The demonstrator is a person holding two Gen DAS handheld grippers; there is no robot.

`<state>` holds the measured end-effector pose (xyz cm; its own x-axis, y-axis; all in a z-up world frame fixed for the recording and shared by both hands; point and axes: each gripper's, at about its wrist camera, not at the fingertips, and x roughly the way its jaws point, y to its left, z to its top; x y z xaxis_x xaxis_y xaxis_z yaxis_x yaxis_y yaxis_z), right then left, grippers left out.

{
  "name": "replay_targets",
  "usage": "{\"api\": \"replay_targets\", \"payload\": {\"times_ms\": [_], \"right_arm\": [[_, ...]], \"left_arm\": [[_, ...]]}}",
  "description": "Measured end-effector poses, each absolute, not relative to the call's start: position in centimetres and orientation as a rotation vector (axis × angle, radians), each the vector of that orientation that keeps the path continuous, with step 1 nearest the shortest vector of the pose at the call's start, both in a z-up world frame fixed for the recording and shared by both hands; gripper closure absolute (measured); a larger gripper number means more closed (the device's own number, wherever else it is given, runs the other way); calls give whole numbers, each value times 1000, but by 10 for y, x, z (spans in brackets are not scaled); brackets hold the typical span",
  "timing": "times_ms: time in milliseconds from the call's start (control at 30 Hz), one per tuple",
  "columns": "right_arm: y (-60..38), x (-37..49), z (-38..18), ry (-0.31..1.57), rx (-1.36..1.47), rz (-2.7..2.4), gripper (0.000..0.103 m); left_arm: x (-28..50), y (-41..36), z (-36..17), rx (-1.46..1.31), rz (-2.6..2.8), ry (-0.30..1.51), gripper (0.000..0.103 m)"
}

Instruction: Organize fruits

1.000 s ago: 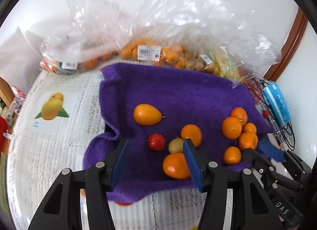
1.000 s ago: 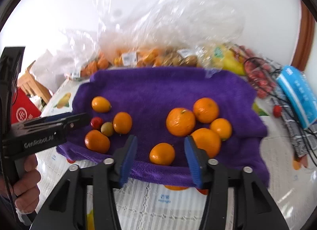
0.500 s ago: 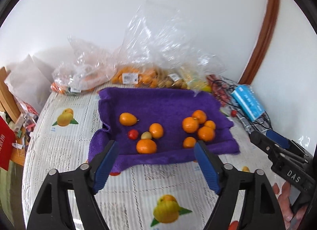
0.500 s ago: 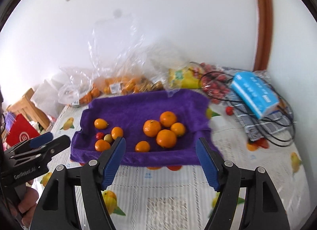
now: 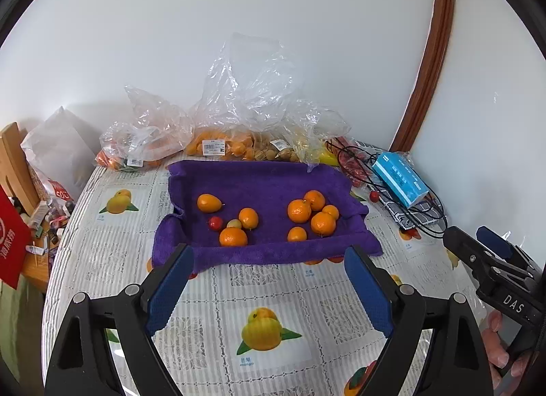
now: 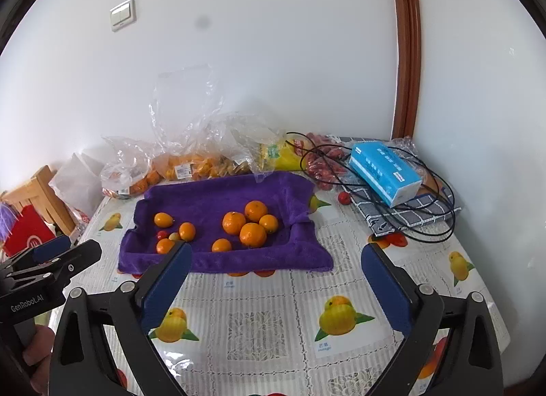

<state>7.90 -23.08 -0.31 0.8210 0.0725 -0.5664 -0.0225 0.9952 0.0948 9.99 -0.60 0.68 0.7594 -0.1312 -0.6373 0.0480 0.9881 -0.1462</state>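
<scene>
both my grippers, left (image 5: 269, 288) and right (image 6: 274, 288), jaws wide apart, empty; fruits (image 5: 309, 213) on purple towel (image 5: 259, 184) well ahead, oval one (image 5: 209, 203) lying sideways

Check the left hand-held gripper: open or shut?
Open. The left hand-held gripper has its blue pads spread wide, holding nothing, above the tablecloth.

Bare tablecloth (image 5: 273, 290) before purple towel (image 5: 259, 184); bags (image 5: 239, 123) crowding behind.
</scene>
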Motion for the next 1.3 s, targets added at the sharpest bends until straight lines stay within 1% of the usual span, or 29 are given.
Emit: {"api": "replay_targets", "payload": {"times_ms": [367, 1300], "right_arm": [[-220, 69, -1, 617, 53, 67, 1], [-220, 66, -1, 616, 55, 71, 1]], "left_arm": [[84, -6, 14, -117, -92, 678, 12], [82, -6, 13, -118, -93, 681, 12]]}}
